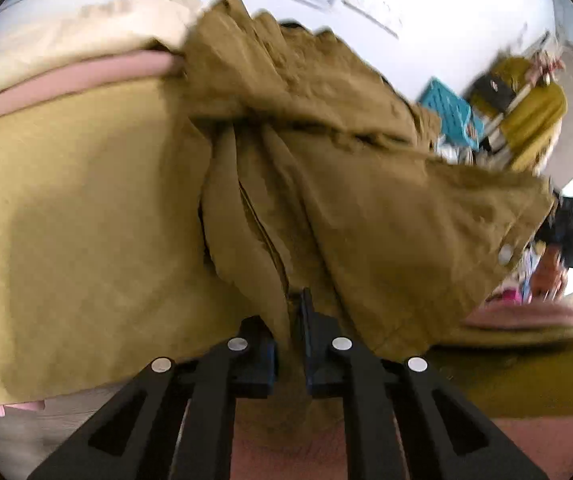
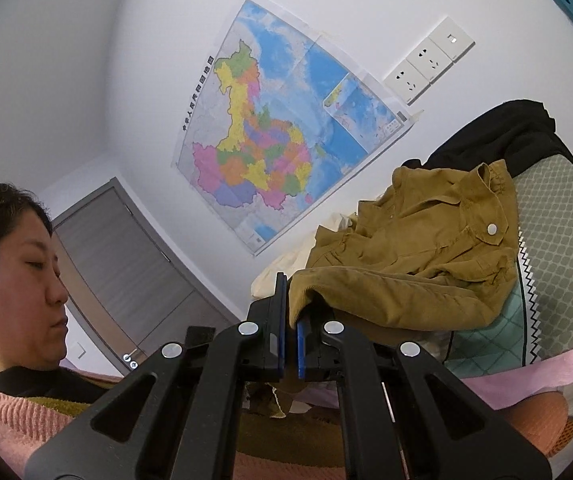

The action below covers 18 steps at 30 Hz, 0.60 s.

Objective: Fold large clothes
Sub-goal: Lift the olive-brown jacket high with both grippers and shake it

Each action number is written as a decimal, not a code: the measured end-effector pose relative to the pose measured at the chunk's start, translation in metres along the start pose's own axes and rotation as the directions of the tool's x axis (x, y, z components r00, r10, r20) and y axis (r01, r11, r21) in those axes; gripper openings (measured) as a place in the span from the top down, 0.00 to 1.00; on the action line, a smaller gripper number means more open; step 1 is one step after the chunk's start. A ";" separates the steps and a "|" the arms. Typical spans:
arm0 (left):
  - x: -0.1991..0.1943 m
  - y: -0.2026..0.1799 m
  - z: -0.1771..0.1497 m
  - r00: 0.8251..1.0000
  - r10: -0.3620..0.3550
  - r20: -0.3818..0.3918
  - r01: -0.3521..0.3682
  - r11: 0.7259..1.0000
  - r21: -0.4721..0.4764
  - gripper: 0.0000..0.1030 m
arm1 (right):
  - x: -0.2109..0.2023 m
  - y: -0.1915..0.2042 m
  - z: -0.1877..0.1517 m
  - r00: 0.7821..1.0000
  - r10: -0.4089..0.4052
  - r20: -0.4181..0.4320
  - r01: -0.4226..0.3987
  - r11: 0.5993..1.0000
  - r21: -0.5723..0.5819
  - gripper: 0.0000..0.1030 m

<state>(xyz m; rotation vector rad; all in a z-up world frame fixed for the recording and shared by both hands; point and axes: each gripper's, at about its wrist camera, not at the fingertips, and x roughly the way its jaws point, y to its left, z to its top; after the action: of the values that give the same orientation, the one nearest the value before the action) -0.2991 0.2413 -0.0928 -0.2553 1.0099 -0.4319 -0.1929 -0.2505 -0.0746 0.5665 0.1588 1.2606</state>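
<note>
Both pairs of jaws are closed down on cloth. The left gripper (image 1: 292,320) has its 2 fingers pressed together on a fold of the mustard jacket (image 1: 106,220), pinching it next to the zipper line that runs up from the fingertips. The right gripper (image 2: 291,320) is nearly closed too, with an edge of the same mustard jacket (image 2: 418,248) caught between its 2 blue pads and only a thin gap showing below the cloth.

In the left wrist view the jacket fills most of the frame, its bunched folds rising away from the gripper, and a snap button (image 1: 505,254) sits near its right edge. Beyond it lies a pink strip of fabric (image 1: 66,80) against cream cloth.

In the right wrist view the jacket is heaped on a grey patterned quilt (image 2: 558,240), with a black garment (image 2: 502,132) behind it. The person (image 2: 10,280) in a pink sweater is at the left. On the far wall hang a coloured map (image 2: 278,128) and 3 wall sockets (image 2: 430,60).
</note>
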 end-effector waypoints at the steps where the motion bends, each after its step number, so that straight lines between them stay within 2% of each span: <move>1: -0.012 0.000 0.006 0.999 0.000 0.043 0.000 1.000 -0.014 0.93 | -0.001 0.001 0.002 1.000 -0.002 -0.002 0.002 1.000 -0.005 0.96; 8: -0.070 0.000 0.046 0.976 0.038 0.215 -0.025 0.998 -0.066 0.97 | 0.004 -0.001 0.028 0.999 -0.021 0.034 0.022 1.000 -0.013 0.96; 12: -0.075 -0.002 0.070 0.971 0.036 0.235 -0.019 0.997 -0.075 0.97 | 0.017 -0.011 0.049 0.998 -0.019 0.052 0.019 1.000 0.009 0.96; 18: -0.066 0.002 0.105 0.975 0.059 0.216 -0.041 0.996 -0.085 0.97 | 0.042 -0.025 0.084 0.999 -0.028 0.046 0.027 0.999 0.027 0.96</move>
<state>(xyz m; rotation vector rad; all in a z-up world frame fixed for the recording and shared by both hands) -0.2391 0.2741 0.0101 -0.3413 0.8173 -0.3102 -0.1234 -0.2423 -0.0068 0.6138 0.1445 1.2191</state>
